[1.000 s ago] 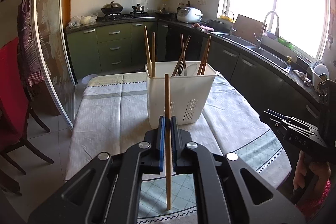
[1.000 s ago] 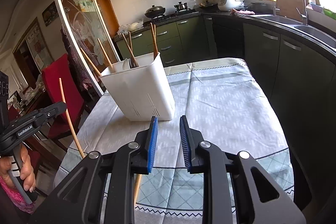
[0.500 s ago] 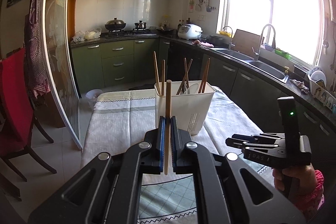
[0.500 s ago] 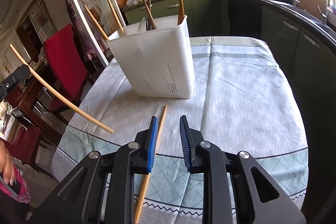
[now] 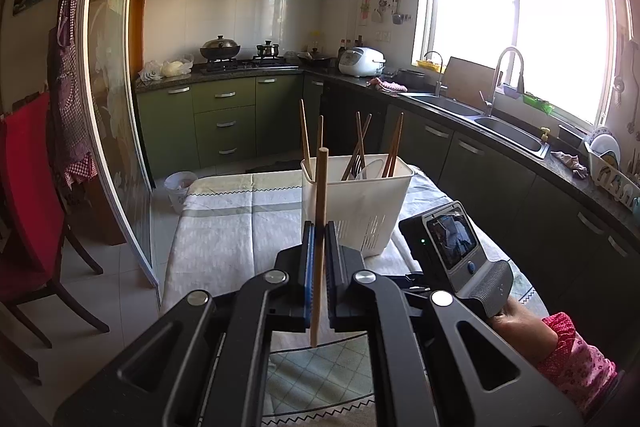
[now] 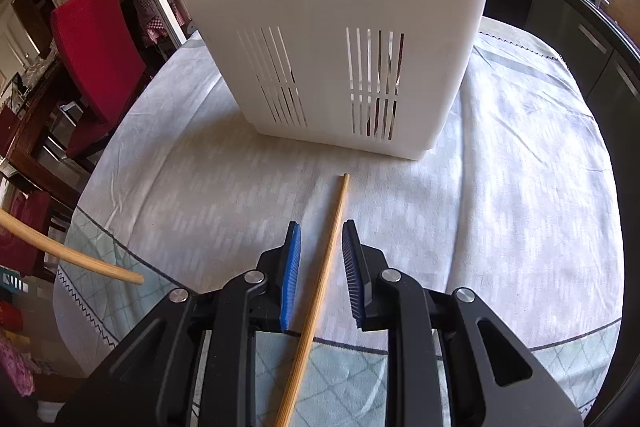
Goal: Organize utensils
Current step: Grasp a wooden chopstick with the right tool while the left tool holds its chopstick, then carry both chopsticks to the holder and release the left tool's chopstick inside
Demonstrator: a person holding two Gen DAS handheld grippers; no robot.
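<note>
green-cabinet kitchen (image 5: pixel 224 115) at 12 o'clock, sink (image 5: pixel 508 135) at 2 o'clock under a bright window, red chair (image 5: pixel 24 195) at 9 o'clock. pale tablecloth (image 5: pixel 224 227) over the table. white slotted utensil basket (image 5: pixel 360 203) upright at centre, holding several wooden chopsticks (image 5: pixel 394 147) and some cutlery. left gripper (image 5: pixel 319 247) clamped tight on one upright chopstick (image 5: pixel 321 211). right gripper (image 6: pixel 320 259) spread wide, straddling without touching a loose chopstick (image 6: pixel 324 267) flat on the cloth, tip near the basket's base.
</note>
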